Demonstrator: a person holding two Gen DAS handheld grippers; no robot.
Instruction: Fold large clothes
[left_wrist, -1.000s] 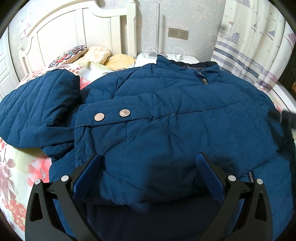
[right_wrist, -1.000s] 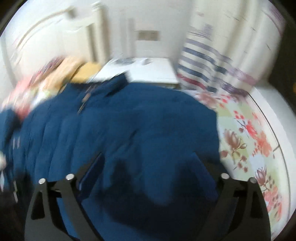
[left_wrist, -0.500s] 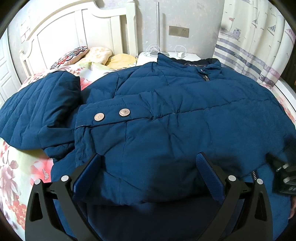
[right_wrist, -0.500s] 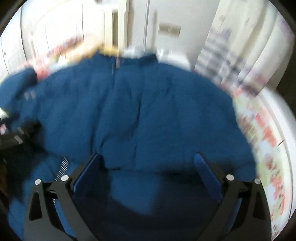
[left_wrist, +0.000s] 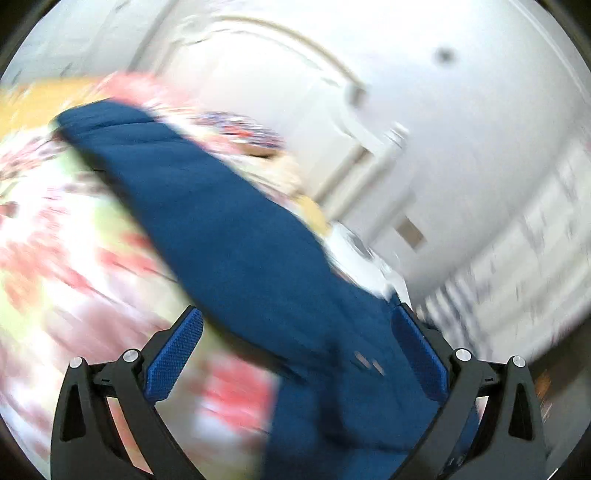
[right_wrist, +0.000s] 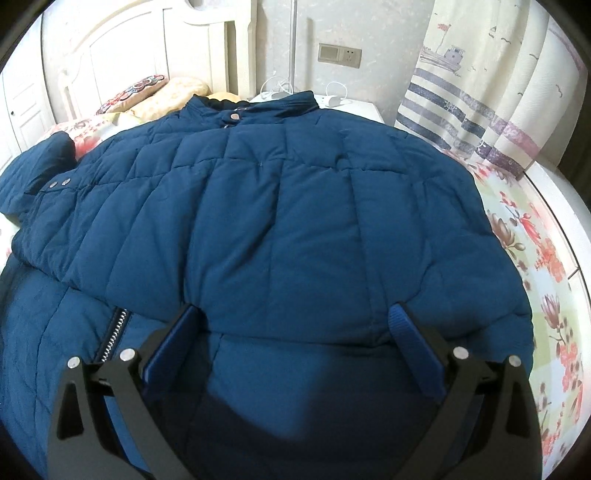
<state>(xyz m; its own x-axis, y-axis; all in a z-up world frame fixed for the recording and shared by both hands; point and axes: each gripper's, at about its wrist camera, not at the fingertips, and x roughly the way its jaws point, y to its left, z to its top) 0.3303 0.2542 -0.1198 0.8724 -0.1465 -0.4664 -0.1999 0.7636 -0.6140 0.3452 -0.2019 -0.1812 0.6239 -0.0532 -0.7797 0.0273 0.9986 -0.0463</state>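
Right wrist view shows the big blue jacket (right_wrist: 295, 206) spread flat across the bed (right_wrist: 546, 258), collar toward the headboard (right_wrist: 147, 48). Right tool (right_wrist: 295, 332) is wide above the hem. Left tool (left_wrist: 295, 339) is wide too, over a blurry sleeve.

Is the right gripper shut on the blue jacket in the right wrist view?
No: the right gripper has its fingers spread wide apart over the blue jacket, clamping nothing between them.

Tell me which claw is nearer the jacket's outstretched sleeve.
Left. The left claw is right over the sleeve, which runs between its open fingers. The right claw is at the jacket's hem, the sleeve far left.
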